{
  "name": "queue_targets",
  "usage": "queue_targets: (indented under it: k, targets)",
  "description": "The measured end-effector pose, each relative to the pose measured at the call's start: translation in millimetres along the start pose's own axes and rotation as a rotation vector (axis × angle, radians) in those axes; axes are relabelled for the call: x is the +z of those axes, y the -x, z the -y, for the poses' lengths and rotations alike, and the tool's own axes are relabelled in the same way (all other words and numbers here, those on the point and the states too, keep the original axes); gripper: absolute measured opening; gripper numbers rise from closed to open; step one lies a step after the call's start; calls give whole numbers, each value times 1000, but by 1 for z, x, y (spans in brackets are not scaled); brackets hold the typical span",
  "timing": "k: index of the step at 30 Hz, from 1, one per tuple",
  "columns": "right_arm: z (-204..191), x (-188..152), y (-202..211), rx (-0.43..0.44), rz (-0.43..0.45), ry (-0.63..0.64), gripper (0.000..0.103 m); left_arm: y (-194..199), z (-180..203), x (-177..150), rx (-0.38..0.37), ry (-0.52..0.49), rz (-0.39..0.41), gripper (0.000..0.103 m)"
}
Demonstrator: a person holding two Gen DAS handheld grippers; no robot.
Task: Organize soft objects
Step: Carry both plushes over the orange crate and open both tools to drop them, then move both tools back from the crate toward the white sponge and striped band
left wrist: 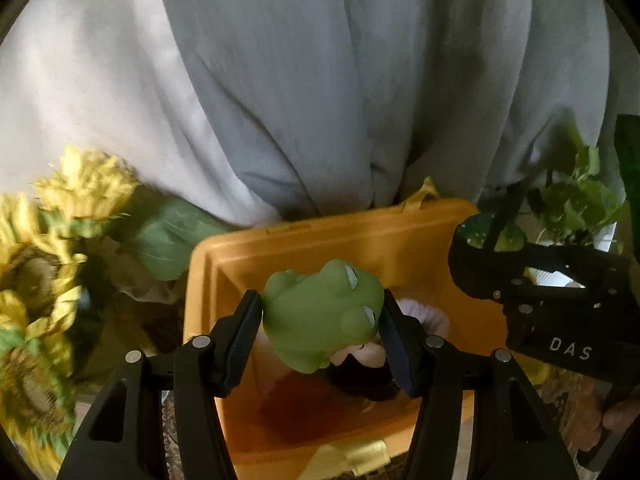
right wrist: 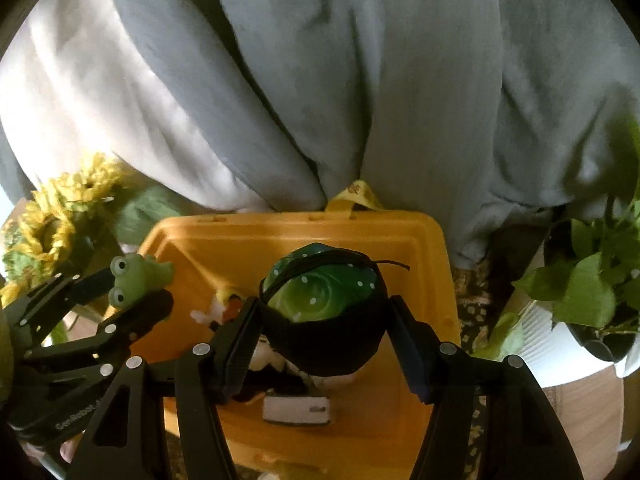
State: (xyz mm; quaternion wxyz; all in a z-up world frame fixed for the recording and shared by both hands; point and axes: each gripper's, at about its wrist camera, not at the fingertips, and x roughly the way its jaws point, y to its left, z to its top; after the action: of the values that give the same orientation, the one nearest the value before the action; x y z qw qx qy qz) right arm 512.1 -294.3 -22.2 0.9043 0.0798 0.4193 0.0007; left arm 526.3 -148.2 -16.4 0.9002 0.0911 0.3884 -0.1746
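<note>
- Green frog toy point(left wrist: 320, 312) is pinched between the pads of the left tool point(left wrist: 322, 340), hanging over the open yellow bin point(left wrist: 224, 248); the right-wrist view shows the same frog off to the left, at the bin's left rim.
- Right tool point(right wrist: 324, 336) is closed on a green ball with white dots in a black net pouch point(right wrist: 324, 300), also above the bin's inside, nearer the back wall.
- Both toys are clear of the bin floor, not released yet.
- Bin already holds soft things: a doll with dark hair point(left wrist: 360, 364), a white block-like item point(right wrist: 296, 410), an orange-and-white toy point(right wrist: 224, 308); details too blurred to name better.
- Step in hand, as I judge it: carrying two soft toys to the bin, at the drop point.
- Next move calls for lowering both a bit inside the walls, then opening the jaws so each toy falls in; frog sits close to the left rim, so shift it inward first or it may bounce out.
- Around the bin: sunflowers point(left wrist: 48, 280) to the left, a leafy plant in a white pot point(right wrist: 588, 292) to the right, grey curtain point(left wrist: 320, 80) behind.
- Bin stands on a patterned cloth point(right wrist: 472, 304).
</note>
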Motion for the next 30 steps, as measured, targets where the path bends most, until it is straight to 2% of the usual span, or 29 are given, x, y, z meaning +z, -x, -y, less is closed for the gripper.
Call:
queue_targets:
  k: [4, 7, 14, 26, 30]
  targets:
    - [4, 3, -12, 14, -42, -8, 66, -16, 2, 4, 4, -20, -45, 61]
    - [6, 6, -11, 2, -31, -13, 76, -16, 4, 5, 16, -27, -41, 81]
    - [7, 7, 10, -48, 25, -20, 76, -1, 4, 4, 56, -32, 14, 82]
    - [-5, -6, 66, -74, 142, -10, 76, 60, 8, -12, 113, -17, 144, 88]
    - [-10, -14, 86, -82, 185, 7, 84, 81, 11, -22, 139, -29, 195, 89]
